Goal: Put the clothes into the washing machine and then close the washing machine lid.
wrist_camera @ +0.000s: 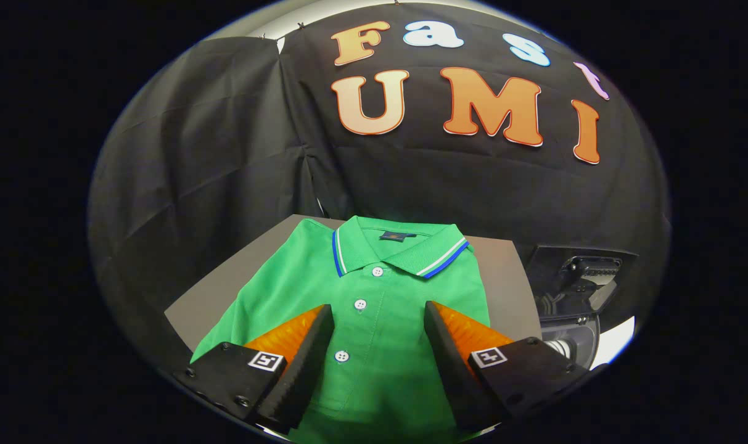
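Observation:
A green polo shirt (374, 296) lies flat on a grey table (213, 296), collar away from me, its button placket running between my fingers. My gripper (378, 311) hovers over the shirt's chest, open, with a wide gap and nothing held between the fingers (312, 345). Beyond the table's right side sits the washing machine (577, 290), with a dark raised lid and part of a pale round opening below it.
Black cloth walls close the booth behind and to the left of the table. The table's bare grey surface shows on both sides of the shirt. The machine stands lower than the tabletop, close to its right edge.

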### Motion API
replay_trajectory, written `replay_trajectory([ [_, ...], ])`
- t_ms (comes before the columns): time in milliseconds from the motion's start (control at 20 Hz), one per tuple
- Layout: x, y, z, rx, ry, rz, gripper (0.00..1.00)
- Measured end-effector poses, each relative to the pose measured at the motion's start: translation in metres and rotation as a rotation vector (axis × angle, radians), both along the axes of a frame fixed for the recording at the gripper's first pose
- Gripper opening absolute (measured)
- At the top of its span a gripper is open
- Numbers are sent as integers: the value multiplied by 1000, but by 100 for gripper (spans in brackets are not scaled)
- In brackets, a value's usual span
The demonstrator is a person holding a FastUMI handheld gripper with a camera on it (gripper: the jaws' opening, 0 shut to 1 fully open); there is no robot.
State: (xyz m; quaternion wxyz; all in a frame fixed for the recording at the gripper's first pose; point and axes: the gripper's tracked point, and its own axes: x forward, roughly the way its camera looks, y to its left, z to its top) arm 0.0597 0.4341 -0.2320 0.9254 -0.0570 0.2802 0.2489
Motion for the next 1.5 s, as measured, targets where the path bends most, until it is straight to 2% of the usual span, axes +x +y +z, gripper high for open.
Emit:
replay_trajectory([
  [100, -3, 4, -3, 13, 16, 18, 93],
  [150, -2, 4, 0, 20, 6, 23, 80],
  [200, -3, 4, -3, 10, 16, 37, 80],
  [350, -3, 9, 0, 72, 23, 57, 40],
  [400, -3, 7, -4, 72, 30, 72, 40],
  [450, -2, 10, 2, 96, 22, 75, 26],
  [550, -4, 9, 6, 121, 12, 81, 12],
  [650, -1, 11, 4, 126, -14, 92, 8],
  [850, -7, 12, 21, 163, -89, 110, 8],
  [1300, -28, 1, 84, 271, -251, 145, 8],
  [1500, -26, -11, 115, 304, -312, 150, 8],
])
